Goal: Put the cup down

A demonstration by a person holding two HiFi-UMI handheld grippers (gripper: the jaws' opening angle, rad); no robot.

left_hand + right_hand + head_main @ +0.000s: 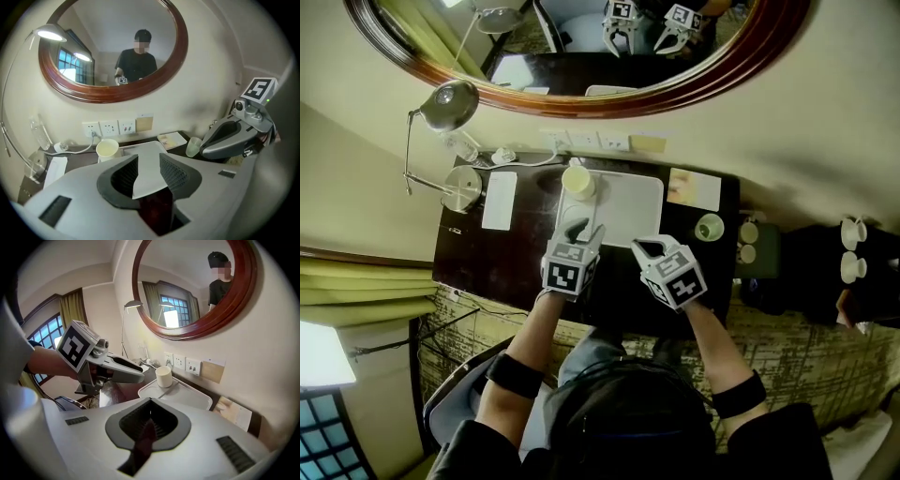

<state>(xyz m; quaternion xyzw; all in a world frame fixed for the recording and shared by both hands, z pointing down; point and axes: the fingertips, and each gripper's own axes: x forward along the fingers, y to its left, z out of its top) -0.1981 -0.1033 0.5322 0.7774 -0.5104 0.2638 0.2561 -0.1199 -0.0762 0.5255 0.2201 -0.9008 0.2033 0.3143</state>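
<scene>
Nearest to us, above the near part of the dark counter (511, 253), the left hand-held gripper (147, 171) has its jaws a little spread with nothing between them; the right hand-held gripper (150, 420) has its jaws pressed together, empty; the cup (578, 180) stands upright on the far left corner of the white tray (633, 202), just before the wall sockets (108, 127) and apart from both tools, so we judge it is already put down; the marker cubes (565, 272) carry only black squares, no words; the leaflet (694, 189) beside the tray is too small to read.
</scene>
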